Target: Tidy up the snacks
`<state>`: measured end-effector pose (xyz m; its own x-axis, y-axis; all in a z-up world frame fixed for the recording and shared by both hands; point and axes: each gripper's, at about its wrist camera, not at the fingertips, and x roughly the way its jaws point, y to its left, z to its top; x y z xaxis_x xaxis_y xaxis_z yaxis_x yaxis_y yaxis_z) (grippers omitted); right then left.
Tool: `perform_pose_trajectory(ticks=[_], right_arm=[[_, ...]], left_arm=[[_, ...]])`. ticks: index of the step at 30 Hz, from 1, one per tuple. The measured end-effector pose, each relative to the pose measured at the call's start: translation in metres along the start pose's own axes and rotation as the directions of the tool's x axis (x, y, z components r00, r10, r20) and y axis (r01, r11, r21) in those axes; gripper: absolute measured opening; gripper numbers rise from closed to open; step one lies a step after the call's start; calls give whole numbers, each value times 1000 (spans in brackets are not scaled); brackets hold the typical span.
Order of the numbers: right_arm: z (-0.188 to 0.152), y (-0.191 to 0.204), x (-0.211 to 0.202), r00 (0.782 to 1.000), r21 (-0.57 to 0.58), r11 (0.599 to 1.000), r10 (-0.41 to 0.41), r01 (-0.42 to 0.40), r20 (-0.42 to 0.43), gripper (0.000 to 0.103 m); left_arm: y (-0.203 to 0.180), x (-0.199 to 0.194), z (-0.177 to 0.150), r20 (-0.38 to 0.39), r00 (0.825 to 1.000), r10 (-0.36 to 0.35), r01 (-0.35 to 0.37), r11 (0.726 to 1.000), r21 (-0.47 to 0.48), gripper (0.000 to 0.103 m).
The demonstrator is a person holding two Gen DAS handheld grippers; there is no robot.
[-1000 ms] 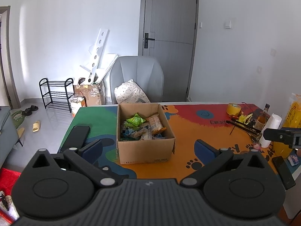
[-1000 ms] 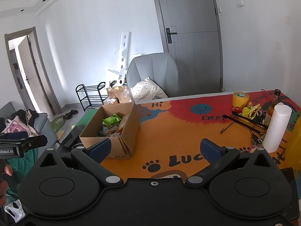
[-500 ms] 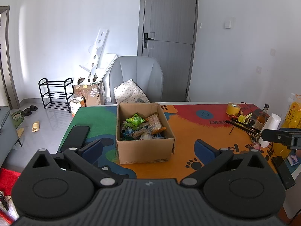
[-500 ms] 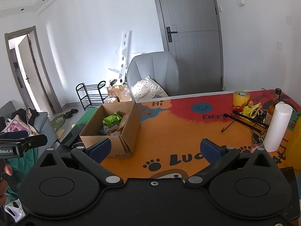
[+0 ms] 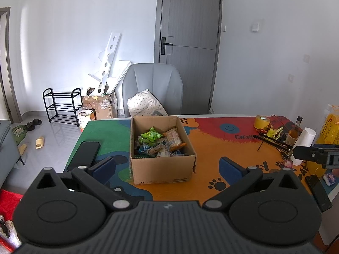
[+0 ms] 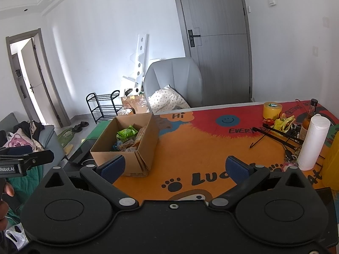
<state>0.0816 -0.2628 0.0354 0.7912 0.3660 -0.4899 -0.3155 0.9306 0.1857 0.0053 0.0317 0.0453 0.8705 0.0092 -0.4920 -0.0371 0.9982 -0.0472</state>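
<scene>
An open cardboard box [image 5: 162, 170] stands on the colourful table mat [image 5: 211, 146], holding several snack packets [image 5: 161, 142], among them a green one and an orange one. My left gripper [image 5: 167, 168] is open, just in front of the box's near wall, with nothing between its blue pads. In the right wrist view the same box [image 6: 146, 148] sits to the left, snacks [image 6: 127, 137] showing inside. My right gripper [image 6: 174, 167] is open and empty over the orange part of the mat [image 6: 201, 148], its left pad near the box's corner.
A black phone [image 5: 83, 155] lies left of the box. At the table's right are a yellow tape roll [image 6: 272, 110], a brown bottle [image 6: 308, 119], a white paper roll [image 6: 313, 141], a black hanger [image 6: 275, 134] and a yellow jug [image 5: 327, 135]. A grey chair [image 5: 153, 89] stands behind.
Both views have drawn back and lifted very slightly; the box looks a touch farther. Both grippers stay open and empty.
</scene>
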Motion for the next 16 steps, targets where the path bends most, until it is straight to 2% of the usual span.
perform_pose_trajectory(ticks=[16], right_arm=[[-3,0,2,1000,-1,1000,0,0,-12,103]], left_arm=[[-3,-2,-3,9,1000,-14,14,1000,23,103]])
